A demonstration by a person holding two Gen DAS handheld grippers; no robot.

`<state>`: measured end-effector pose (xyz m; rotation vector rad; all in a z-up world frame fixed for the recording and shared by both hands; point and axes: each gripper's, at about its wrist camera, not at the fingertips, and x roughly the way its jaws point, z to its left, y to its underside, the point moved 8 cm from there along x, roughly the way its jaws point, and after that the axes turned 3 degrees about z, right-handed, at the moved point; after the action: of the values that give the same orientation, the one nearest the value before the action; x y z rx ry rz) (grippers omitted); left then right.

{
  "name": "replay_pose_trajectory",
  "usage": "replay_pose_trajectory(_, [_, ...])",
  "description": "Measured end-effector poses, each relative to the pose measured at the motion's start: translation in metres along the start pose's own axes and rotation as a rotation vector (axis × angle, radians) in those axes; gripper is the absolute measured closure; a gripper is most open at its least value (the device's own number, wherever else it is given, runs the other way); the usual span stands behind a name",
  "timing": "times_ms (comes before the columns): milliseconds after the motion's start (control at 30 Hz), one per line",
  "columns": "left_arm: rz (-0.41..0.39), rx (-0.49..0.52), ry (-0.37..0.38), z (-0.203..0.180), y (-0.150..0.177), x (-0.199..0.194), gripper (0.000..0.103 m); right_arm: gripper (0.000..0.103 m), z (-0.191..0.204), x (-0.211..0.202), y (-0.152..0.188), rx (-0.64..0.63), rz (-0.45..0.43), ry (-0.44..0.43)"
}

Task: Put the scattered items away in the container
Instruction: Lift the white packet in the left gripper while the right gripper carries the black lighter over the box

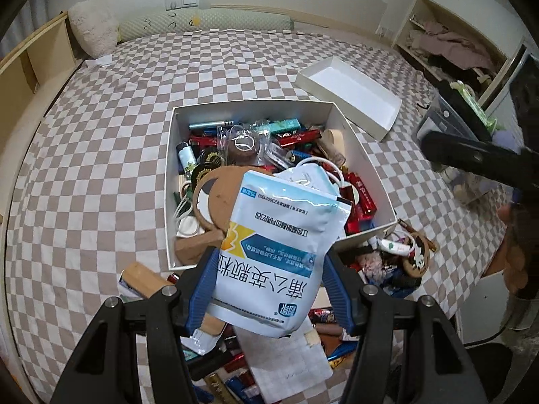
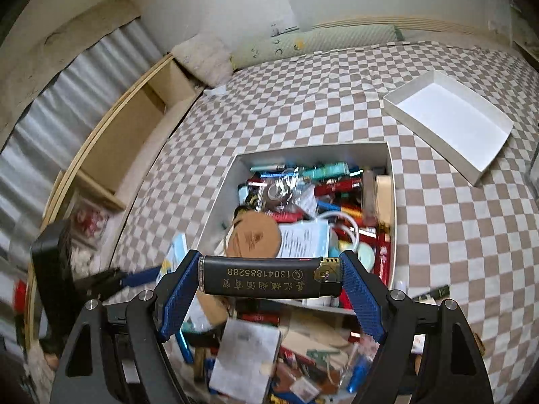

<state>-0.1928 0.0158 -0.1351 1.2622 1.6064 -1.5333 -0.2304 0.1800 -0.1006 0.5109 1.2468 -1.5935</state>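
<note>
1. Scattered items [image 1: 397, 262] lie heaped on the checked bed [image 1: 101, 168] just beside the near edge of the open white container [image 1: 357, 155], so each carry into it is short.
2. That container is already crowded with lighters, small packets and a round brown wooden piece [image 1: 219, 198]; I judge the tidying to be well along, though a fair pile is not yet inside.
3. Its shallow white lid [image 1: 350, 97] sits apart on the bed beyond the far right corner, out of the way, which leaves the mouth of the container free for dropping things in.
4. The left hand-held gripper [image 1: 269, 269] is pinching a pale blue and white sachet [image 1: 276, 252] across its width between the blue pads. The jaws stand partly apart because the sachet fills the gap. The sachet hangs over the container's near edge.
5. The right hand-held gripper [image 2: 269, 279] clamps a black lighter [image 2: 266, 277] end to end, the gold cap against one pad and the base against the other. Held lengthwise like that, the lighter keeps the jaws fairly wide.
6. The lighter sits level, over the pile and just short of the container's near wall.
7. Both loads look ready to be let go once they are over the container; the sachet could catch on the rim if dropped early.
</note>
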Motion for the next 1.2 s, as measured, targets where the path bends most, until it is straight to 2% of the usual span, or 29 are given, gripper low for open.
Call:
replay_pose_trajectory(233, [-0.007,-0.036,0.020,0.014,-0.005,0.010,0.043,0.021,-0.018,0.038,0.001,0.025,0.071,0.024])
replay_pose_trajectory(433, [-0.014,-0.054,0.024,0.023,-0.011,0.016,0.043,0.021,-0.037,0.080,0.026,0.011,0.203,0.088])
replay_pose_trajectory(767, [-0.023,-0.065,0.015,0.033,-0.011,0.013,0.043,0.021,-0.021,0.132,0.049,-0.085,0.333,0.148])
replay_pose_trajectory(900, [-0.024,-0.074,0.006,0.039,-0.009,0.012,0.042,0.019,-0.017,0.143,0.050,-0.110,0.336,0.180])
replay_pose_trajectory(933, [-0.023,-0.077,0.006,0.041,-0.009,0.013,0.042,0.015,-0.017,0.143,0.049,-0.106,0.330,0.177])
replay_pose_trajectory(967, [-0.021,-0.080,0.007,0.042,-0.008,0.013,0.042,0.005,-0.017,0.143,0.048,-0.099,0.327,0.172])
replay_pose_trajectory(1000, [-0.020,-0.083,0.007,0.043,-0.008,0.014,0.042,0.002,-0.017,0.142,0.046,-0.091,0.321,0.170])
replay_pose_trajectory(1200, [-0.021,-0.088,0.016,0.041,-0.014,0.018,0.042,0.002,-0.026,0.127,0.033,-0.024,0.274,0.160])
